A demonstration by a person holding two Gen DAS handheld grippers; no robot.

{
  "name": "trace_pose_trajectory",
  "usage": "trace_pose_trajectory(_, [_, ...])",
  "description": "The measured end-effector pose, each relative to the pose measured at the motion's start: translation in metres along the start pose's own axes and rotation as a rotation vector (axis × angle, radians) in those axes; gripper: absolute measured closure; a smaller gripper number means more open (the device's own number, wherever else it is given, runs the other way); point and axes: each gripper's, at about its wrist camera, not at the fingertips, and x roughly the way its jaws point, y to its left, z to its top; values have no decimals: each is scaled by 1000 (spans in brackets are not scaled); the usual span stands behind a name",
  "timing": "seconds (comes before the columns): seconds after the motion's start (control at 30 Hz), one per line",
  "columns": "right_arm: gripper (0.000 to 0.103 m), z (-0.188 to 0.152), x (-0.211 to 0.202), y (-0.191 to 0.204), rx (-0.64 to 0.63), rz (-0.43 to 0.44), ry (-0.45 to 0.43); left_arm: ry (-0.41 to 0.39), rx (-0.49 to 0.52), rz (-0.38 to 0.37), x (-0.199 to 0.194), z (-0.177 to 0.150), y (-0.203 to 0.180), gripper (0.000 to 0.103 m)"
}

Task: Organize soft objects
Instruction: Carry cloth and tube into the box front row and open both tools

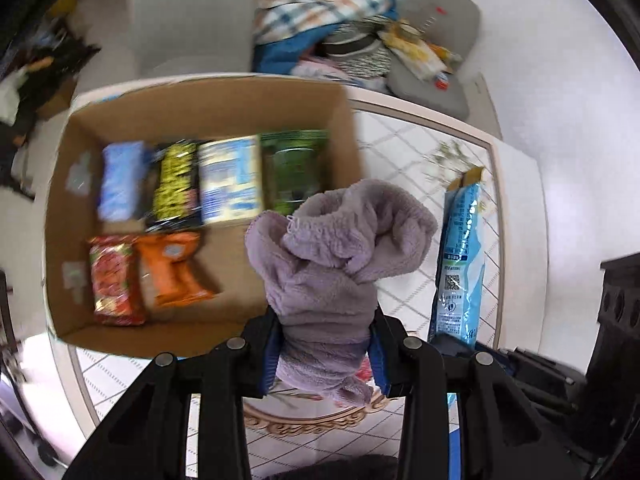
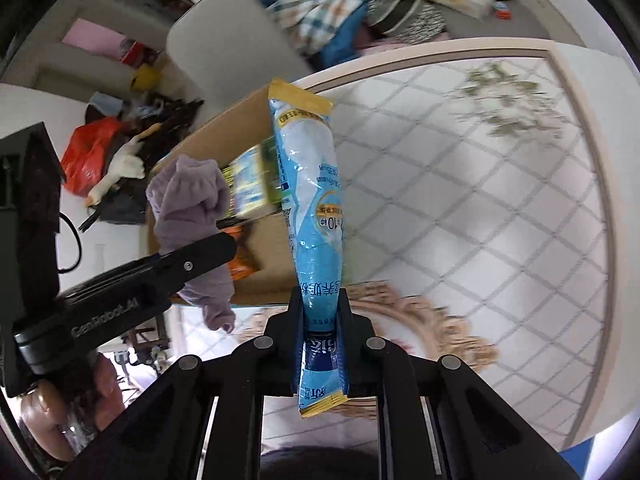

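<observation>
A lilac fleece cloth (image 1: 332,256) is being clamped in the jaws of the left gripper (image 1: 326,344), bunched into a soft, nubbly wad that is bulging out ahead of the jaws, with a loose tail hanging behind them. A long blue pouch (image 2: 310,200) with yellow sealed ends is being pinched near one end by the right gripper (image 2: 322,320); its long axis is running straight out along the jaws, and its glossy film is creasing at the grip.

Both items are being carried in the air above a table (image 2: 480,220) topped with a pale diamond pattern. An open cardboard box (image 1: 200,112) is standing on it, ahead and to the left of both grippers. Its floor is being filled with flat crinkly packets, a row of four along the far side (image 1: 216,180) and two, red and orange (image 1: 148,276), nearer; the near right part of the floor is lying bare.

The left gripper is judged the nearer to that gap, since the cloth is already overlapping the box's near right corner in its own view, while the pouch is hanging beside the box's right wall. Whether the cloth is actually over the opening or only in front of it cannot be settled, the frames being blurred.
</observation>
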Motion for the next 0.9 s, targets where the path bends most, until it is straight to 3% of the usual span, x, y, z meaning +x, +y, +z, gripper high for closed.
trace_pose_trajectory(0.13, [89, -3, 32, 26, 95, 14, 13, 41, -78, -20, 16, 4, 39, 69])
trace_pose_trajectory(0.3, [89, 5, 69, 40, 188, -30, -17, 92, -105, -10, 41, 14, 64, 69])
trace_pose_trajectory(0.5, [88, 15, 101, 49, 242, -110, -59, 135, -84, 33, 65, 27, 73, 69])
trace_pose_trajectory(0.73, [88, 26, 109, 52, 266, -157, -82, 155, -57, 44, 73, 30, 73, 66])
trace_pose_trajectory(0.83, [84, 27, 111, 54, 253, -169, -74, 162, -75, 41, 72, 28, 75, 66])
trace_pose_trajectory(0.9, [75, 27, 111, 57, 230, -186, -69, 162, -103, 34, 72, 29, 79, 64])
